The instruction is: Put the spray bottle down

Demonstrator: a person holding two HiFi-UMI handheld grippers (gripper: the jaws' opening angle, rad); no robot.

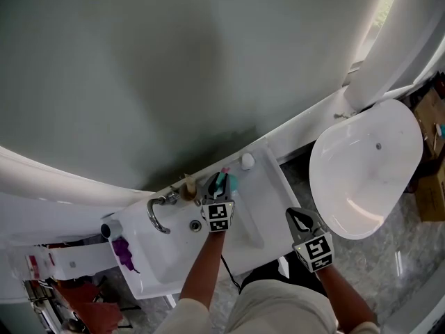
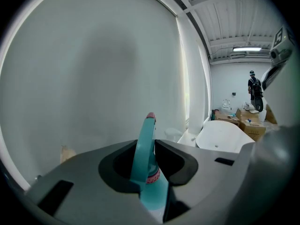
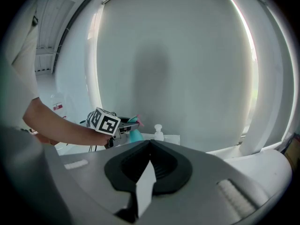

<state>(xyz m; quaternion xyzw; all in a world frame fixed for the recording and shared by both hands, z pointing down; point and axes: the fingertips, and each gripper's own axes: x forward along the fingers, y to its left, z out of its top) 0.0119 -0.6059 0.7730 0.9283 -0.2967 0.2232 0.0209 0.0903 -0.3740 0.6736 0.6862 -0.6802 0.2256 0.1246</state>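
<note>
A teal spray bottle (image 1: 230, 183) with a pink nozzle tip is clamped at its neck in my left gripper (image 1: 218, 181), just above the back of the white sink counter (image 1: 261, 186), right of the faucet (image 1: 158, 211). In the left gripper view the teal spray head (image 2: 145, 139) rises between the jaws of the left gripper (image 2: 153, 143), facing the grey wall. My right gripper (image 1: 298, 215) hangs off the counter's front right corner, with its jaw tips together and nothing in them. The right gripper view shows the right gripper (image 3: 149, 142) and, beyond it, the left gripper (image 3: 129, 123) with the bottle (image 3: 135, 134).
A white pump bottle (image 1: 247, 161) stands at the counter's back right corner, and a brown bottle (image 1: 188, 186) behind the faucet. A purple object (image 1: 124, 253) lies left of the basin (image 1: 174, 256). A white bathtub (image 1: 365, 165) sits to the right, with cardboard boxes (image 1: 432, 117) beyond.
</note>
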